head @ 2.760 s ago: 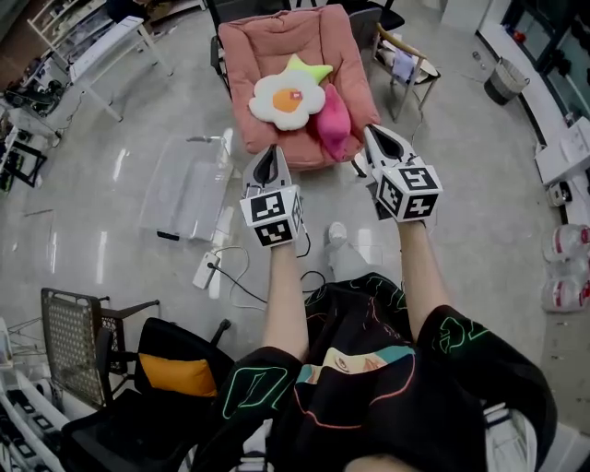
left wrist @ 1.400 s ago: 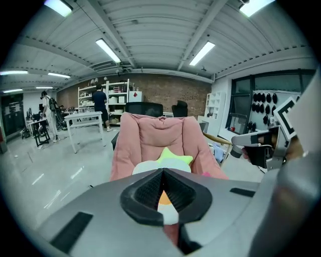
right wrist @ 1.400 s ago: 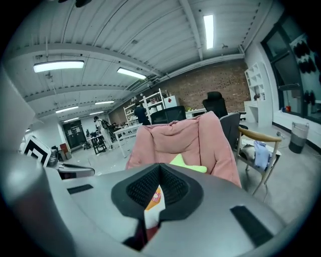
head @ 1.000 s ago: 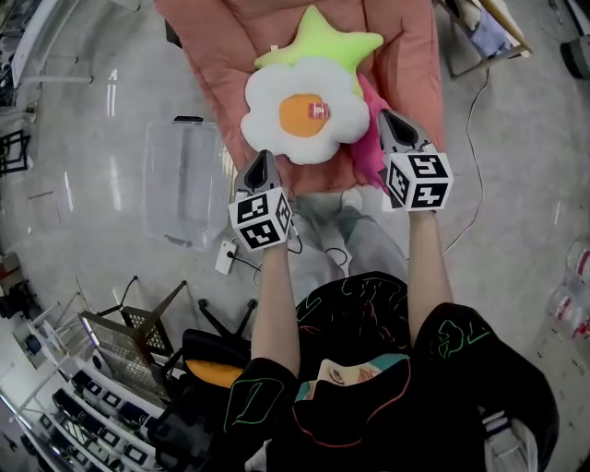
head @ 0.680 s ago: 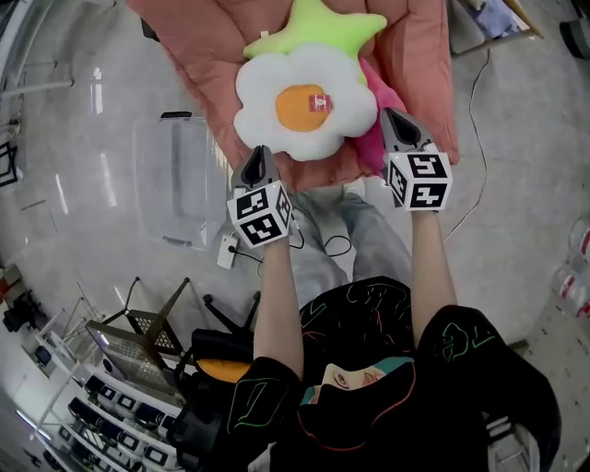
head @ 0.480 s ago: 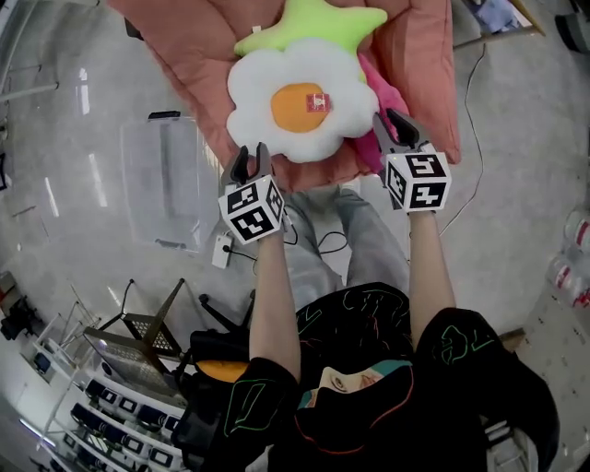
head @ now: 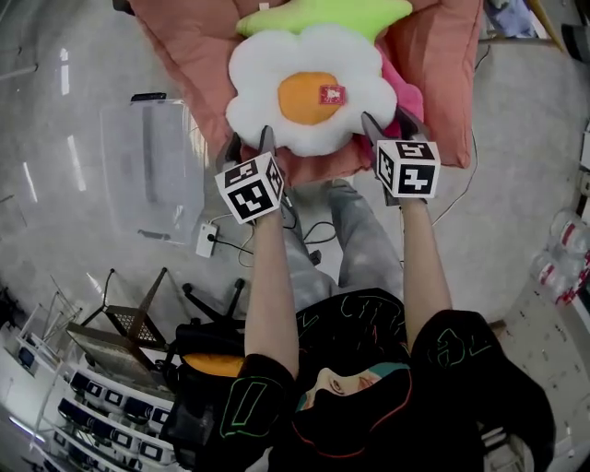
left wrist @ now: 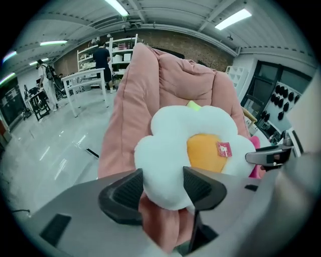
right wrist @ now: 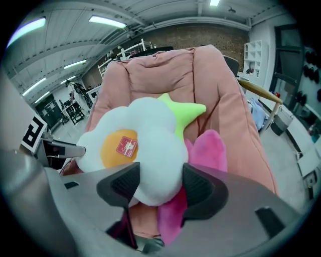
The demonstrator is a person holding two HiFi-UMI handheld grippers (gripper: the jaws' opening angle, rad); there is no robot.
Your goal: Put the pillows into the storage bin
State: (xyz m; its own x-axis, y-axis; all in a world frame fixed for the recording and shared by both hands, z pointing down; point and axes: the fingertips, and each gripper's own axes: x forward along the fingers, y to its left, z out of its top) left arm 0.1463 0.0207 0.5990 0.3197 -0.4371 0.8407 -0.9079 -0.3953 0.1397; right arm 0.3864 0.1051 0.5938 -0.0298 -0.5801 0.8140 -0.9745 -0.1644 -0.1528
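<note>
A white flower pillow (head: pixel 309 88) with an orange centre lies on a pink cushioned chair (head: pixel 184 46). It rests on top of a green star pillow (head: pixel 323 14) and a pink pillow (head: pixel 406 83). My left gripper (head: pixel 249 146) is at its lower left petal and my right gripper (head: pixel 389 124) at its lower right petal. Both have just been opening their jaws. In the left gripper view a white petal (left wrist: pixel 165 165) sits between the open jaws of the left gripper (left wrist: pixel 163 188). In the right gripper view the right gripper (right wrist: pixel 160 188) likewise straddles a white petal (right wrist: pixel 150 170), with the pink pillow (right wrist: pixel 208 153) just beside it.
A clear storage bin (head: pixel 152 161) stands on the floor left of the chair. A power strip (head: pixel 205 241) with cables lies near the person's feet. A mesh chair (head: pixel 129 323) and a black chair with an orange cushion (head: pixel 203 364) are at the lower left.
Both grippers have come down toward the white pillow's lower edge and their jaws have gone from shut to open. The pillow now looms larger in the head view.
</note>
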